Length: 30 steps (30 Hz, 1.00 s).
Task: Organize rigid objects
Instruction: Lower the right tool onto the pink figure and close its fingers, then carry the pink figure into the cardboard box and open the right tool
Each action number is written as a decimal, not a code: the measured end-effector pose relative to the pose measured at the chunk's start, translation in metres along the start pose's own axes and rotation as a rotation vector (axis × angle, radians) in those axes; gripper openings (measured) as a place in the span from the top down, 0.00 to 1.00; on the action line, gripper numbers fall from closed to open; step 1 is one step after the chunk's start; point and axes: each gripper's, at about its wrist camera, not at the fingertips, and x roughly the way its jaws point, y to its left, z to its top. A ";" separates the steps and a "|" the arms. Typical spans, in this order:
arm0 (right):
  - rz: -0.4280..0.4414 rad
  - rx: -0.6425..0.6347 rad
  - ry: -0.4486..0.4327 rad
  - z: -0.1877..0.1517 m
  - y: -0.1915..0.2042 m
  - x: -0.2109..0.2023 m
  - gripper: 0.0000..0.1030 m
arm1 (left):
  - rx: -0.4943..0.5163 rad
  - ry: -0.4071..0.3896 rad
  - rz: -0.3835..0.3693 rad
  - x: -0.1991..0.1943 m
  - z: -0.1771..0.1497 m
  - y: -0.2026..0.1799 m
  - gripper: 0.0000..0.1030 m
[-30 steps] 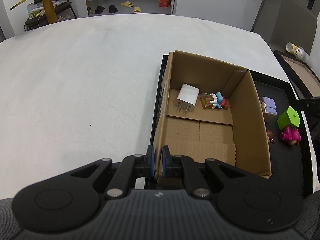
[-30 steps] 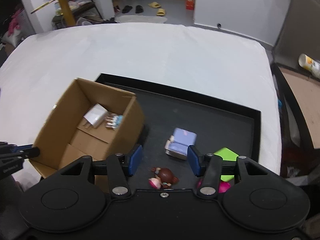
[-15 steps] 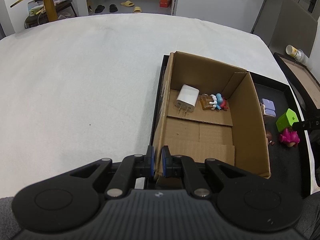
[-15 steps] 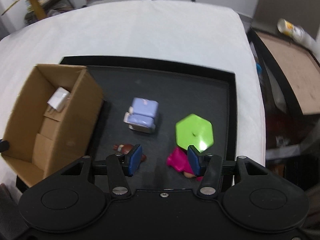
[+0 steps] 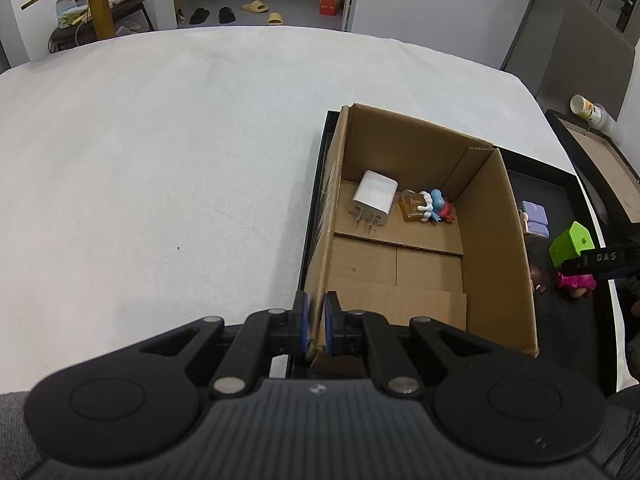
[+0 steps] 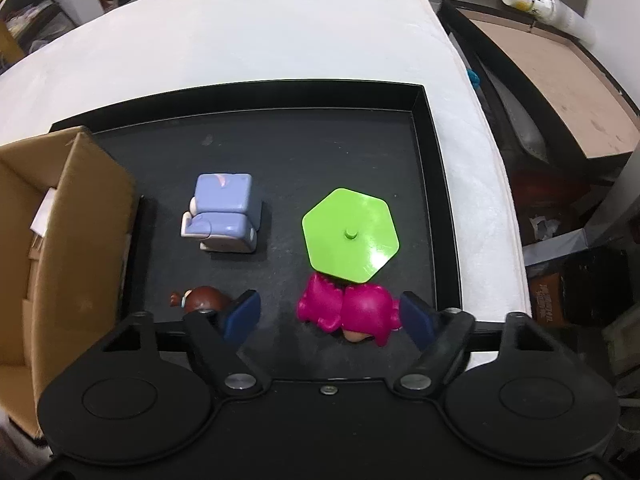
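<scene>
Left wrist view: the left gripper is clamped on the near wall of the cardboard box, which stands in the black tray on the white tabletop. Inside the box lie a white charger and a small blue figure. Right wrist view: the right gripper has just been opening; its jaws stand wide, with the pink figure between them, untouched. A green hexagonal block touches the pink figure. A purple toy and a brown-haired doll lie nearer the box.
</scene>
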 end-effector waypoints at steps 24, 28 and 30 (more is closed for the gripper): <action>-0.082 -0.007 -0.002 -0.010 0.014 0.004 0.37 | 0.017 -0.005 0.016 0.001 -0.001 -0.003 0.93; -0.046 -0.003 -0.020 -0.013 0.015 -0.010 0.37 | 0.026 -0.007 0.021 0.000 -0.001 -0.005 0.93; -0.030 -0.004 -0.030 -0.014 0.013 -0.018 0.37 | 0.034 -0.008 0.027 0.001 -0.001 -0.006 0.93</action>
